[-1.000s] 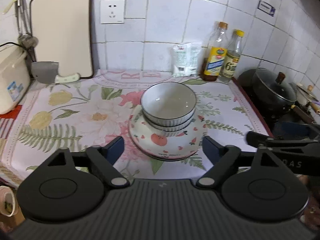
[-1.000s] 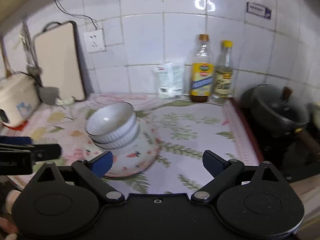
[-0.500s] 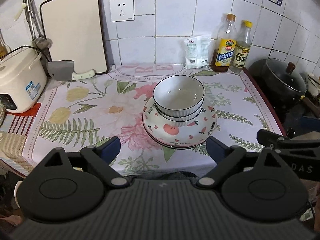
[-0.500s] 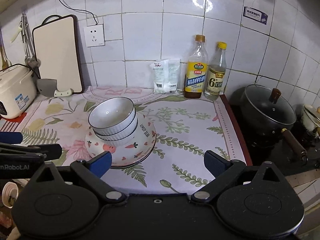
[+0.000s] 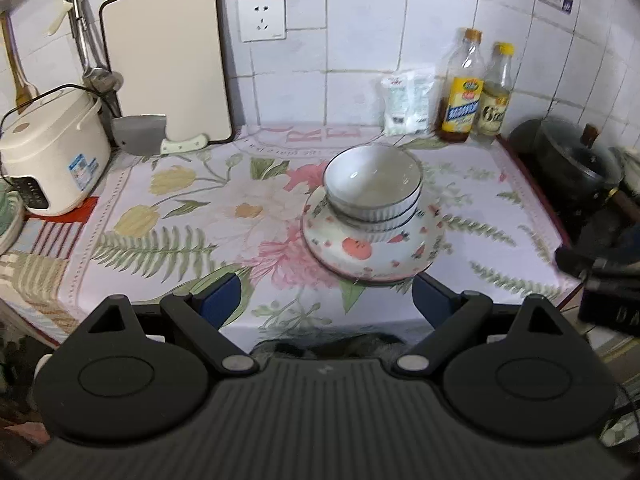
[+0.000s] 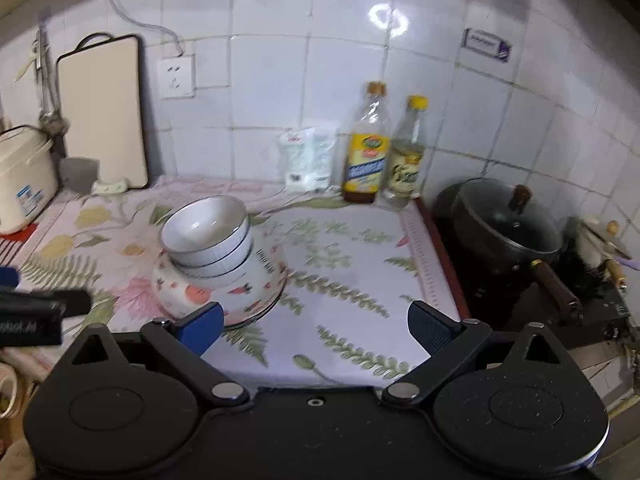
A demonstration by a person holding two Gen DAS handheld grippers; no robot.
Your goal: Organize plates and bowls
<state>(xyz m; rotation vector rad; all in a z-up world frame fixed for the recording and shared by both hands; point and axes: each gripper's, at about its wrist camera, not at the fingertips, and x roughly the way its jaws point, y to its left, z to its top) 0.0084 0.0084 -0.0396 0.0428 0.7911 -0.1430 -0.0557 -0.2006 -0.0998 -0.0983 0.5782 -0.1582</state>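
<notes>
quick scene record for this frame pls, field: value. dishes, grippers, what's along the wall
stack: two white ribbed bowls nested, sitting on the fruit-print plates
plate count: at least two rims show in the right wrist view; exact count unclear
surface: floral cloth on the counter
left gripper: open, holding nothing, short of the stack
right gripper: open, holding nothing, stack ahead to its left
back wall: cutting board, cleaver, two bottles, white packet
left edge: rice cooker
right edge: lidded black pot
</notes>
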